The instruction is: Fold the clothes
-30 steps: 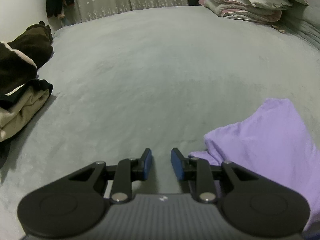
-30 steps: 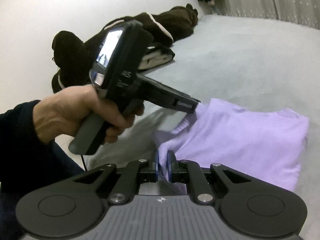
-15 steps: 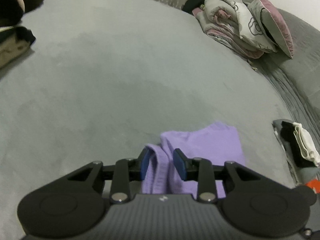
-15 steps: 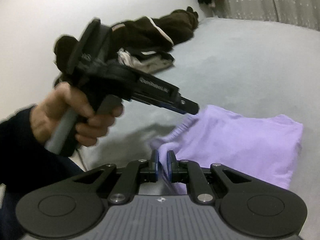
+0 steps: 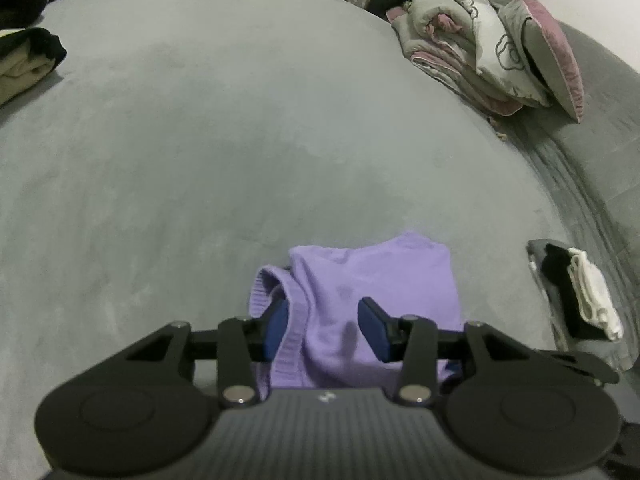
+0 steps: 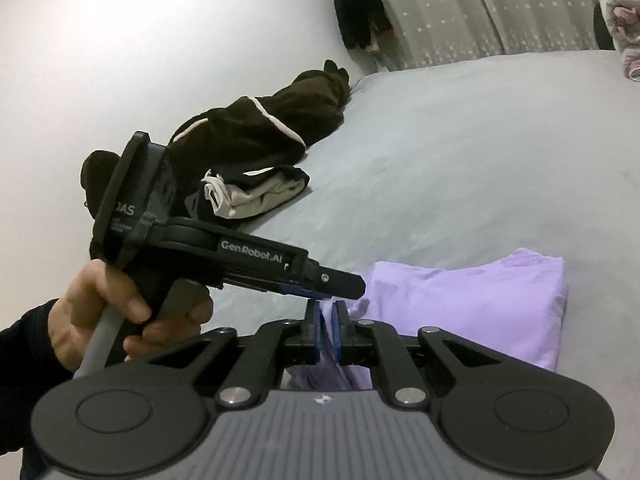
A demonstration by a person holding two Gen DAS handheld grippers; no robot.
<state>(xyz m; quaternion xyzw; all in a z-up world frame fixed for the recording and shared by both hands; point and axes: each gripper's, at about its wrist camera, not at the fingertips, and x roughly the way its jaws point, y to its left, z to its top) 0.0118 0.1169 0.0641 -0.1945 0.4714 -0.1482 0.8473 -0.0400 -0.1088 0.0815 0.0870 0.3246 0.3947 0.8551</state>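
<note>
My right gripper [image 6: 327, 330] pinches a fold of the purple sweater [image 6: 472, 304] lying on the bed [image 5: 240, 140]. My left gripper [image 5: 323, 330] straddles its ribbed edge, fingers wide apart, gripping nothing.

We see the left hand-held gripper [image 5: 323, 327] spread wide over a folded purple sweater [image 5: 372, 276] on the grey bed [image 5: 200, 140]; ribbed hem beside the left pad. Bundled bedding [image 5: 472, 40] far right.
</note>
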